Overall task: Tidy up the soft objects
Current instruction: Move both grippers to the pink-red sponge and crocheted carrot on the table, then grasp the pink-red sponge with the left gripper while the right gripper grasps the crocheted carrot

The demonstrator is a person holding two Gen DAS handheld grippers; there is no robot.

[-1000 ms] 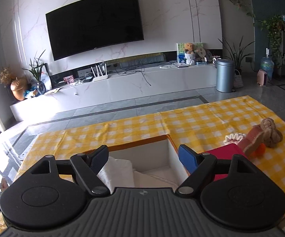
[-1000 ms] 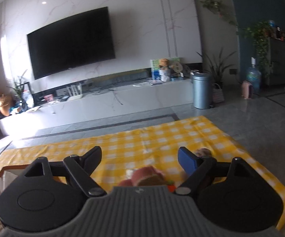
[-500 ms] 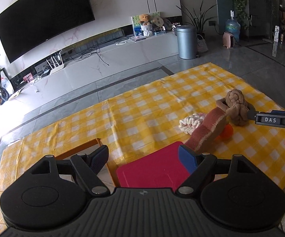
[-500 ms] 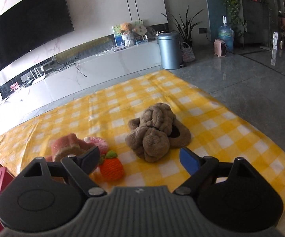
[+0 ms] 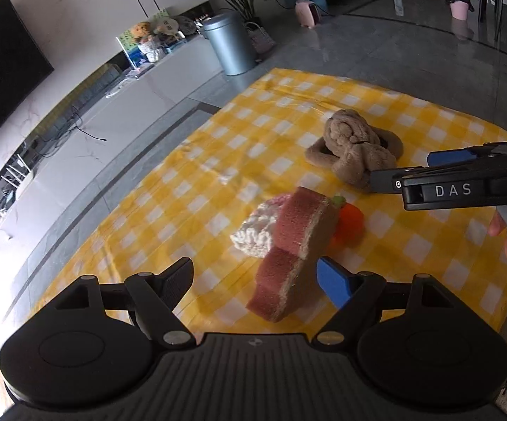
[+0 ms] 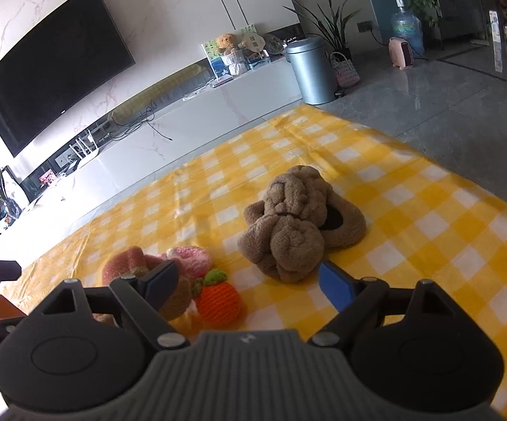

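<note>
On the yellow checked cloth [image 5: 218,161] lie a brown knotted plush [image 5: 353,147], a pink-and-tan sponge slab [image 5: 295,245], a white-and-pink knitted piece [image 5: 257,233] and an orange knitted carrot [image 5: 350,222]. My left gripper [image 5: 255,282] is open, its fingers either side of the slab's near end. My right gripper [image 6: 246,286] is open just short of the brown plush [image 6: 297,224], with the carrot [image 6: 218,301] below its left finger. It shows from the side in the left wrist view [image 5: 425,175], beside the plush.
The cloth's right and far edges drop to grey floor [image 5: 394,52]. A wooden box corner [image 6: 0,310] shows at the left. A TV [image 6: 53,80], a white cabinet [image 6: 190,126] and a metal bin [image 6: 311,68] stand beyond.
My left gripper has swung right from the box and red mat to the sponge slab. My right gripper has come down and closer to the brown plush.
</note>
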